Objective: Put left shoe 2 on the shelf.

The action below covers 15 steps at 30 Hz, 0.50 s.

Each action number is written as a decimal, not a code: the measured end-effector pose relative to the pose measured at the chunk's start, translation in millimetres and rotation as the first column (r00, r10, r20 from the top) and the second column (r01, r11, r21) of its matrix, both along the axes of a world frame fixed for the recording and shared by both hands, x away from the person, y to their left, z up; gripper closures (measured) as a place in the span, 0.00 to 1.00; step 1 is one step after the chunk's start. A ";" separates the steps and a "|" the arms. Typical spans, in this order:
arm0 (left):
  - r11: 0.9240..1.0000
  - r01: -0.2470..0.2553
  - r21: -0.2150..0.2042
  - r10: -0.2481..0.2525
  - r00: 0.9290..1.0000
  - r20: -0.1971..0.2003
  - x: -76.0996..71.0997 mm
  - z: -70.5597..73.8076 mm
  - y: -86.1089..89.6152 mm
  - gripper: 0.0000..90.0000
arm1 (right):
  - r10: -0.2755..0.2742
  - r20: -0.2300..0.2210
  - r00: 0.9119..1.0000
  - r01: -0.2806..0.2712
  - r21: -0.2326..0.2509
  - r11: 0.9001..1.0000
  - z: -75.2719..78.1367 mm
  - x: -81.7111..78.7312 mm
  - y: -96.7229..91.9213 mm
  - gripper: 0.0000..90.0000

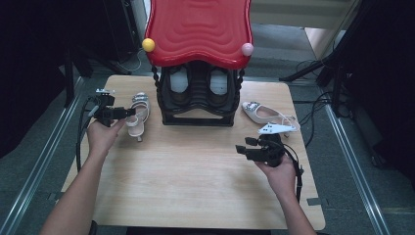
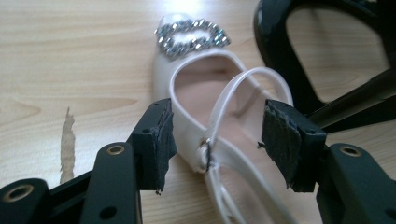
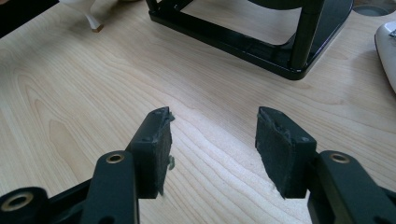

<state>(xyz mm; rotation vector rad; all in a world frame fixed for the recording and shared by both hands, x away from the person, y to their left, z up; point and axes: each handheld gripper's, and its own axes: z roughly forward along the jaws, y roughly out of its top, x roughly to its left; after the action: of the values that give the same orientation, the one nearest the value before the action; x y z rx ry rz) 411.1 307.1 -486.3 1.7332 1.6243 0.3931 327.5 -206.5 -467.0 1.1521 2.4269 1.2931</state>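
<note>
White shoe point(image 2: 205, 140) heel cut off between left gripper point(image 2: 217, 140) pads.

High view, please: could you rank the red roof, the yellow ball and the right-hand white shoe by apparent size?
1. Red roof, by far.
2. White shoe.
3. Yellow ball.

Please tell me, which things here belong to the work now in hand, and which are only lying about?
In the work:
- left gripper, jaws open around the left white shoe, not pressing it
- black shoe rack, two shoes already inside

Lying about for now:
- right white shoe on the table
- right gripper, open over bare wood
</note>
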 end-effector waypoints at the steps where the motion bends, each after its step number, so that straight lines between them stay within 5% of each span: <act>1: 1.000 0.001 0.004 -0.001 1.000 -0.002 0.0 -1.7 0.2 0.49 | 0.000 0.001 1.000 0.000 0.000 1.000 0.0 0.0 0.2 0.52; 15: 0.999 -0.039 0.036 0.041 0.999 -0.031 5.8 -12.0 -8.3 0.56 | -0.002 0.006 1.000 0.002 -0.007 1.000 0.0 -0.3 1.4 0.52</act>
<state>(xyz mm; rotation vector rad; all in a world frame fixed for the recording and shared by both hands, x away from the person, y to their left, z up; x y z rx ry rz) 417.0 298.8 -498.3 1.7436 1.6864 0.4179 327.3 -205.1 -466.9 1.1469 2.4234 1.2840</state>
